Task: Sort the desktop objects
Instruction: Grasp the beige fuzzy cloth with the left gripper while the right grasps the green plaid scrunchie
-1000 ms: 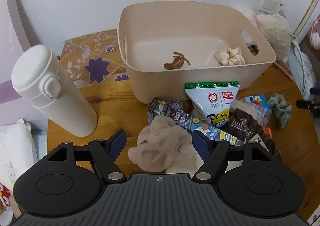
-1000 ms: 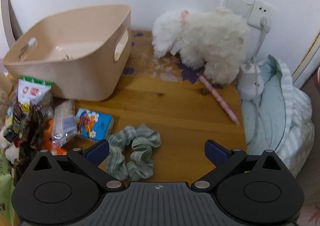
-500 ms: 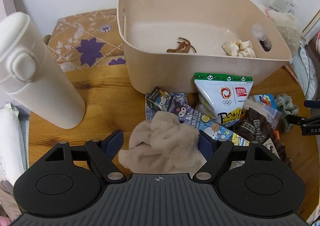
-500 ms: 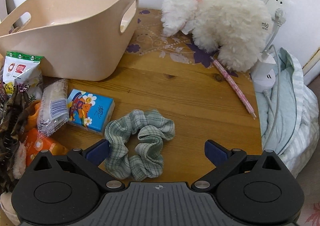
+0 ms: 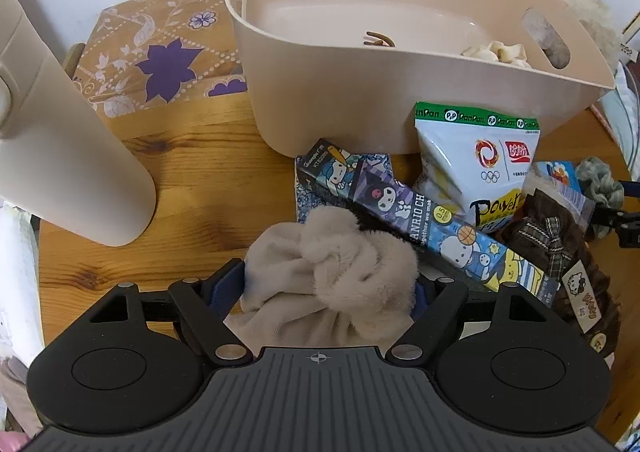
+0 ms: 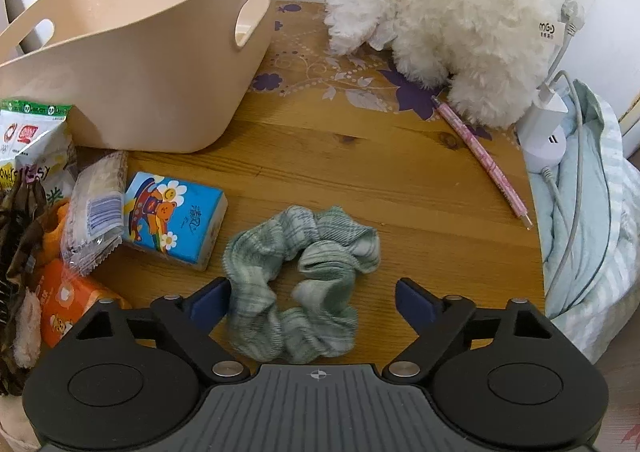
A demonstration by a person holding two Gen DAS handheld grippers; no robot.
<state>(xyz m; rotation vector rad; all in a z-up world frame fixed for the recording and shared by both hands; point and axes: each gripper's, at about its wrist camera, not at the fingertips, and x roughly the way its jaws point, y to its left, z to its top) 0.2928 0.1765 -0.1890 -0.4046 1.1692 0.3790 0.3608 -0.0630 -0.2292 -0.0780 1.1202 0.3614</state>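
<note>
Left tongs spread wide around a beige fluffy scrunchie mid-bench, w/ no squeeze visible. Right tongs, jaws closing but not yet gripping, straddle a green scrunchie nr the bench's front edge. Beige bin sits by the back edge.

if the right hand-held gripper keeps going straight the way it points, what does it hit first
Most likely the green scrunchie, which lies on the wooden table between the closing jaws of the right hand-held gripper. One pad looks very near its edge; touch can't be confirmed.
</note>
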